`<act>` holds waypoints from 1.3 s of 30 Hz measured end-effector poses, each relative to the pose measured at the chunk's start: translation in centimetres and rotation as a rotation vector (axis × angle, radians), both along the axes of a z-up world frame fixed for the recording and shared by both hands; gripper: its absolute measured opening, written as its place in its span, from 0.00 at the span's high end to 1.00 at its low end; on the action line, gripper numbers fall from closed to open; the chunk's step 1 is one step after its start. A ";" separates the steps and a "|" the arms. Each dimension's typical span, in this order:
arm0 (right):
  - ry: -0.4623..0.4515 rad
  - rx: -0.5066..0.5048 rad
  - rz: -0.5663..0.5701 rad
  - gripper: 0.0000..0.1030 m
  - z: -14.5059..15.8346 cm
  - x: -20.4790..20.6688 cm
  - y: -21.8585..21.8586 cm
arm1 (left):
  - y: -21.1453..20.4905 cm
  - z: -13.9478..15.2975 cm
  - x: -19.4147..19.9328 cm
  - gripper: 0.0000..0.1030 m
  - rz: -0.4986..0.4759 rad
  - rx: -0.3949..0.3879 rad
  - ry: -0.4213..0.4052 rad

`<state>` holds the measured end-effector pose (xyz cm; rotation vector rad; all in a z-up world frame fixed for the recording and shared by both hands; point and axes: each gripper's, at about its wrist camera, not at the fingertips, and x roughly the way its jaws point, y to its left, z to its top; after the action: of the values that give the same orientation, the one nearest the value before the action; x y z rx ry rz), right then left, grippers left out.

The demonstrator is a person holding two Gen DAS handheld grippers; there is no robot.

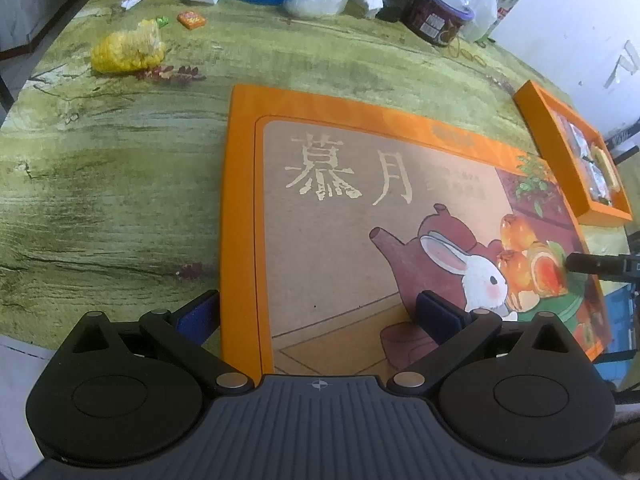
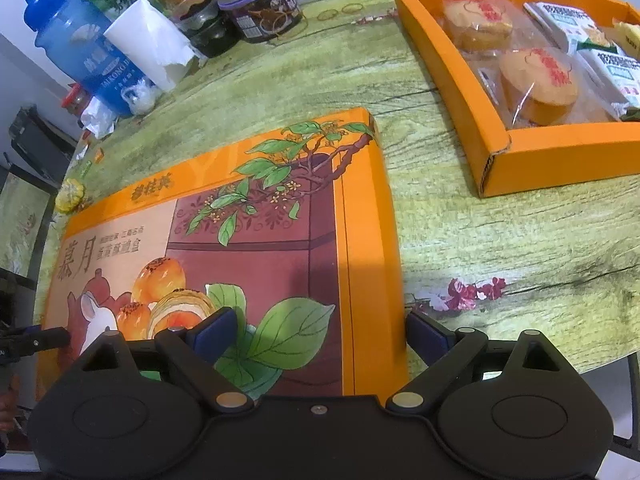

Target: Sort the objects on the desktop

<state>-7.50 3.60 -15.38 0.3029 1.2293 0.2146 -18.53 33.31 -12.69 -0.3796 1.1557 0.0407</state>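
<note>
A flat orange box lid (image 1: 360,200) with a rabbit and teapot picture lies on the green wood-print table. My left gripper (image 1: 320,314) is open and straddles the lid's left edge, with one finger (image 1: 198,314) off the lid over the table and the other over the picture. My right gripper (image 2: 320,334) is open and straddles the same lid's (image 2: 248,240) right edge, its right finger (image 2: 426,334) beyond the rim. The pads press on nothing. The open orange box tray (image 2: 516,148) at the right holds wrapped round cakes and white packets, and its rim (image 1: 536,120) shows far right.
A bagged corn cob (image 1: 128,50) and a small orange packet (image 1: 191,20) lie at the far left. A blue jug (image 2: 76,40), white paper (image 2: 148,48), a purple-lidded tub (image 2: 260,8) and bags crowd the back edge. The table's near edge is just under both grippers.
</note>
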 end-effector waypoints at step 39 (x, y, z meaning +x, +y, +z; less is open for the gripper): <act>-0.101 -0.032 -0.008 0.14 2.7 0.0 0.4 | 0.2 2.3 1.4 0.01 -0.018 0.018 -0.088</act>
<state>-7.54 3.98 -12.65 0.2661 1.1302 0.2014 -17.16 33.47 -10.43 -0.3518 1.0715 0.0181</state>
